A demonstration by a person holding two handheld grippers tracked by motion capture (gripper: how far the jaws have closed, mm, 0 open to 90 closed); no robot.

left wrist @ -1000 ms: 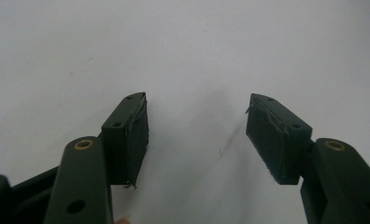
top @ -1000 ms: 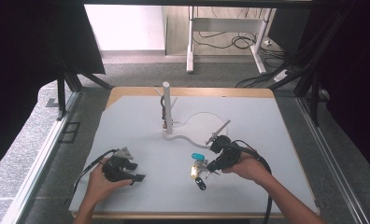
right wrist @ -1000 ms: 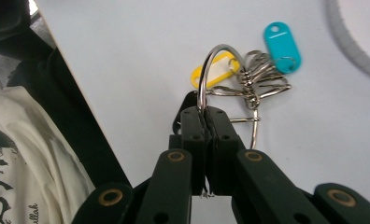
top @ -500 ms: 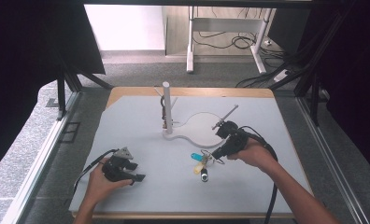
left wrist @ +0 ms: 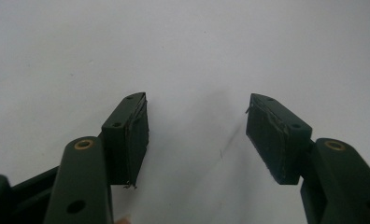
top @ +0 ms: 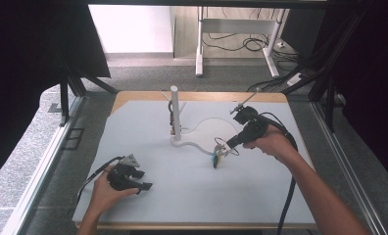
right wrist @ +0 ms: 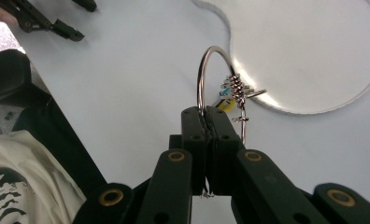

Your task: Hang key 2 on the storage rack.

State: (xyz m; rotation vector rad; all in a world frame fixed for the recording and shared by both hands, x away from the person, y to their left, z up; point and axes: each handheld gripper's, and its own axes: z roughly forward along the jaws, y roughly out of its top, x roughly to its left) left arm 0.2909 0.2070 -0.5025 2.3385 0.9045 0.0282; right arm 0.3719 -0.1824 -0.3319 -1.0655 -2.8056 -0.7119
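A metal key ring point(right wrist: 216, 74) with a cluster of small keys and yellow and blue tags point(top: 216, 159) hangs above the white table point(top: 260, 191). My right gripper point(right wrist: 205, 114) is shut on the ring's lower arc; in the high view my right gripper point(top: 230, 143) is lifted right of centre, with the tags dangling below it. A white stand point(top: 175, 113) with an upright post and a clear round base plate point(right wrist: 314, 56) rises at the back centre. My left gripper point(top: 145, 185) rests at the front left. In its own view my left gripper point(left wrist: 197, 135) stands open over bare table.
A thin white curved strip point(top: 189, 145) runs from the post's foot toward the ring. The table's wooden back edge point(top: 202, 96) borders dark frame legs and floor cables. A cable point(top: 287, 196) trails from my right gripper along the forearm.
My right gripper has risen and moved right and toward the back of the table, lifting the key ring off the surface. The left gripper has stayed where it was.
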